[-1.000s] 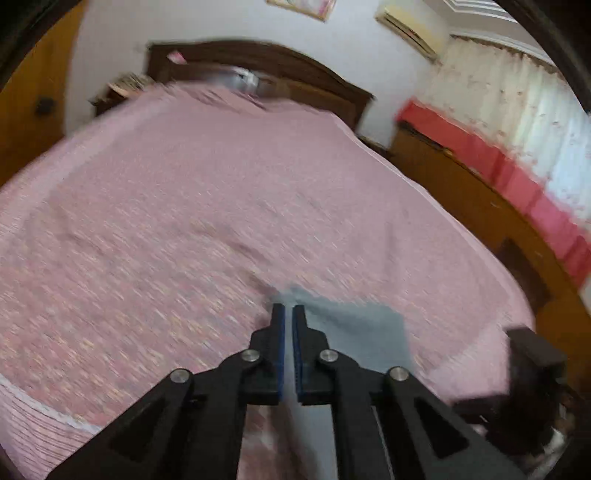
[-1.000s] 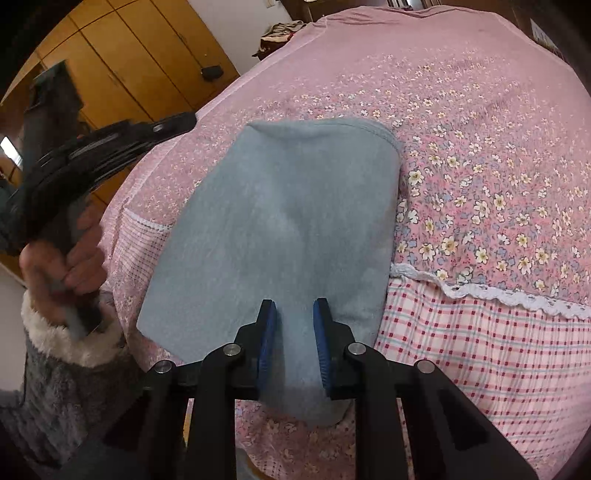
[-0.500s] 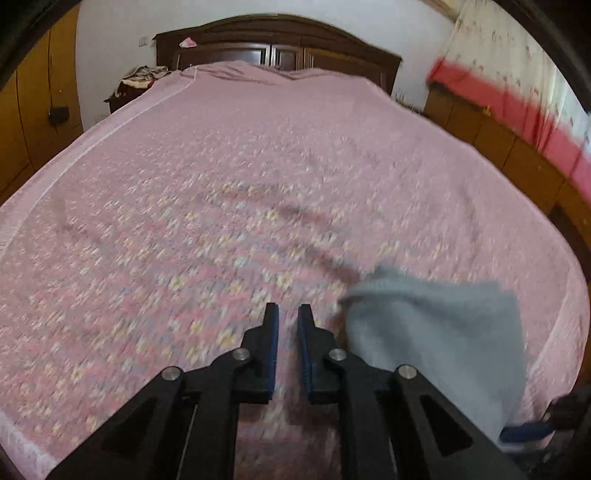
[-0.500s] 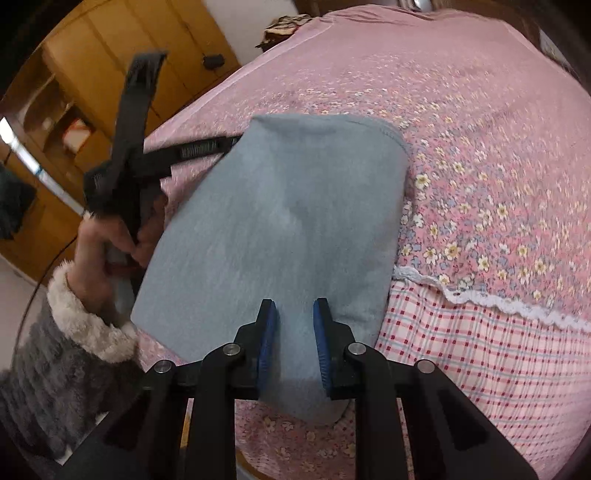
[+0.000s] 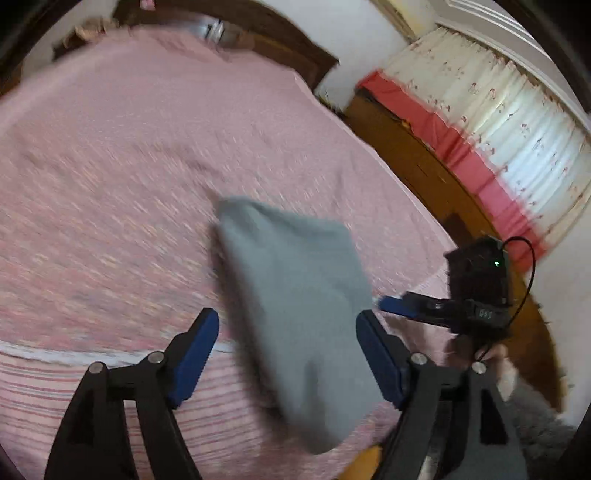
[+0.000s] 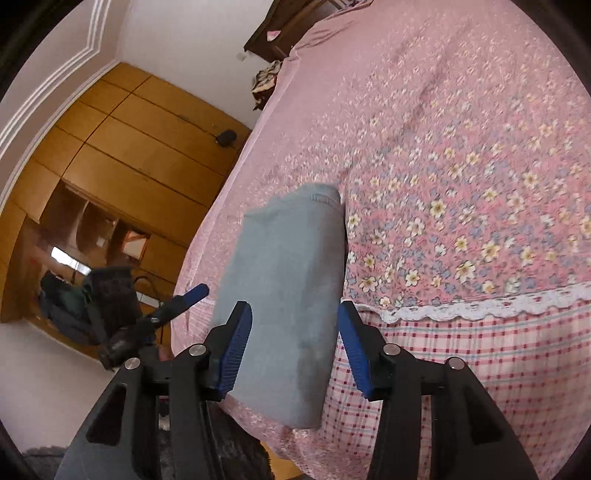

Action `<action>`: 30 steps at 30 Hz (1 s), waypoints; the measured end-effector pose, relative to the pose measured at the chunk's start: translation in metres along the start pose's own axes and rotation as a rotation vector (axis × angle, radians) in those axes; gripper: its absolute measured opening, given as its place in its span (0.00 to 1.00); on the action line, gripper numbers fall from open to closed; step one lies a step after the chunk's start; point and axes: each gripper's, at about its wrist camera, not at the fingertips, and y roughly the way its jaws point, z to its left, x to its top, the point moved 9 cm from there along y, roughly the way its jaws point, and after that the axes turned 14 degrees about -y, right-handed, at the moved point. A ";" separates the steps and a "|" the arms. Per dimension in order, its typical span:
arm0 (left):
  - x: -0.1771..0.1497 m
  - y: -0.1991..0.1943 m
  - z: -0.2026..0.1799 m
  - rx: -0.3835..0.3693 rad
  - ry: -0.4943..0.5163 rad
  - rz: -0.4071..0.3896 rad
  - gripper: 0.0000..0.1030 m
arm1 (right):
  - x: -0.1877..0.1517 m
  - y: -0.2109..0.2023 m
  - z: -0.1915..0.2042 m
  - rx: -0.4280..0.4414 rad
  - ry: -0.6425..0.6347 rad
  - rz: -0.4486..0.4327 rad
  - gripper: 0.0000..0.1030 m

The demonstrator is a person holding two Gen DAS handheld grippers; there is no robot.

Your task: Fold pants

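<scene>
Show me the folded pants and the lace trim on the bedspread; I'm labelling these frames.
folded pants (image 6: pixel 288 295), right wrist view, middle of the grey top face.
lace trim (image 6: pixel 480 308), right wrist view, white scalloped strip above the checked border.

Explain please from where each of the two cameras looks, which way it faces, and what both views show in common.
Left wrist: sits on the left gripper, looks down over the folded pants toward the headboard; its opening fingers, pressing nothing, and the right hand show.
Right wrist: sits on the right gripper, looks along the bed and wardrobe; its opening fingers, clear of the cloth, show.
Shared: pants, bed, and each other's gripper.
</scene>
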 end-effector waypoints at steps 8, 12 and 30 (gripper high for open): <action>-0.001 0.055 0.017 0.033 -0.031 0.064 0.79 | 0.013 0.048 -0.001 -0.094 -0.089 0.081 0.49; 0.025 0.076 0.009 -0.018 -0.051 0.055 0.79 | 0.030 0.064 -0.011 -0.108 -0.110 0.092 0.49; -0.011 0.061 -0.004 -0.175 -0.005 0.097 0.77 | 0.009 0.074 0.018 -0.002 -0.199 0.096 0.50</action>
